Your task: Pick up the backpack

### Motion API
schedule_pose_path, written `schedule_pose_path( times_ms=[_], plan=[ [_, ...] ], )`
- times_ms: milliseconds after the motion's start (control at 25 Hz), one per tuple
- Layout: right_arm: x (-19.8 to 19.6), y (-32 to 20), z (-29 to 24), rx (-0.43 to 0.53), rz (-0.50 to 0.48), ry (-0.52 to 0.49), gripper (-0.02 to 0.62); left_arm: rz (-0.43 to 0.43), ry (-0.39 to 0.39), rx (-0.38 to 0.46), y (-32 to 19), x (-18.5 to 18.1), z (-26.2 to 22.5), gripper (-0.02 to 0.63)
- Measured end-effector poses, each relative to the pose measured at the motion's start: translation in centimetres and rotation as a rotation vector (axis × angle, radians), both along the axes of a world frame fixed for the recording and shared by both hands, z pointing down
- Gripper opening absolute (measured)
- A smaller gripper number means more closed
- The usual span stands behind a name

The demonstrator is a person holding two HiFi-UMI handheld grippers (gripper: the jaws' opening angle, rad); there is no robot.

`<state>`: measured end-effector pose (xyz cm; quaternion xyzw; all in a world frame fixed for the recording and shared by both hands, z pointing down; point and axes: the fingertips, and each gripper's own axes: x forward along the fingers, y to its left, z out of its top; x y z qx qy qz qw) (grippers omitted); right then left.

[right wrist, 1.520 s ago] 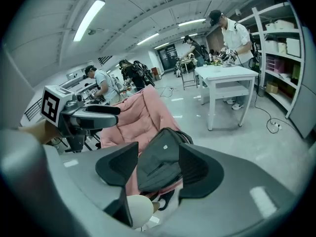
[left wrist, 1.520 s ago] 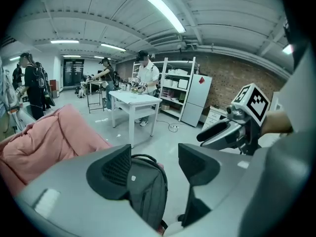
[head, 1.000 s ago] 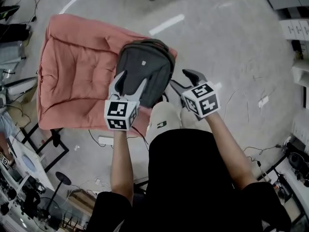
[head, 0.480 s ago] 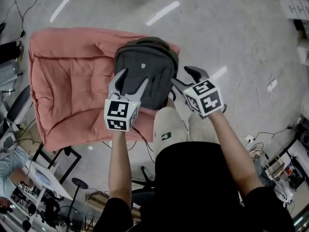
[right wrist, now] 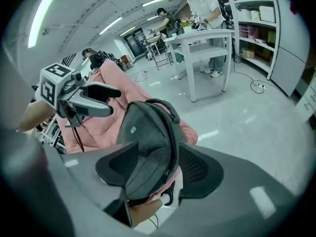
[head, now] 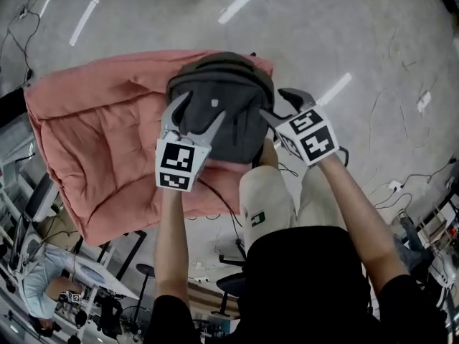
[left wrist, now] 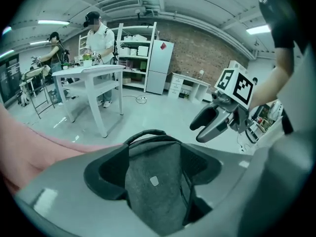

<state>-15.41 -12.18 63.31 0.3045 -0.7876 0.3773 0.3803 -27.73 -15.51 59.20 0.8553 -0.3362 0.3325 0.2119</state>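
Note:
A dark grey backpack (head: 228, 117) lies on a pink padded cushion (head: 100, 138), top handle (left wrist: 146, 134) facing away from me. My left gripper (head: 203, 106) hangs over the pack's left half. Its jaws have just been opening and stand open, the pack's front (left wrist: 153, 181) showing between them with no pad pressing on it. My right gripper (head: 277, 102) is open at the pack's right edge, the zipped side (right wrist: 148, 142) framed between its jaws. Each gripper shows in the other's view: the right gripper (left wrist: 213, 123) and the left gripper (right wrist: 94, 98).
My knee in light shorts (head: 262, 192) is just under the pack's near end. Cables (head: 401, 185) trail on the grey floor. A white table (left wrist: 91, 78) with people at it, shelves and a fridge (left wrist: 159, 65) stand farther off.
Both grippers have come down closer to the backpack. The left one has rolled and its fingers now overlap the pack's left side; the right one sits nearer the pack's right edge.

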Motion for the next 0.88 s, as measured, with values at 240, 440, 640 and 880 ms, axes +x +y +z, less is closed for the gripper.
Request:
schedule_pose_path(
  times_ms=[240,440,640,880],
  plan=[
    [-0.1,-0.4,3.3,-0.03,0.038,-0.007,0.242,0.094,-0.032,-0.009,-1.3,-0.3,2.9,0.339],
    [-0.2,-0.4,6.0,-0.032,0.041,-0.019,0.244,0.193,-0.108,0.023,-3.2,-0.8,4.7,0.358],
    [0.0,-0.2,7.8,-0.046,0.045,-0.032,0.253,0.3,-0.178,0.029,-4.8,-1.0,6.3,0.38],
    [0.1,-0.4,8.9,-0.038,0.065,-0.071,0.259,0.44,-0.241,-0.004,-5.7,-0.9,9.2,0.4]
  ],
)
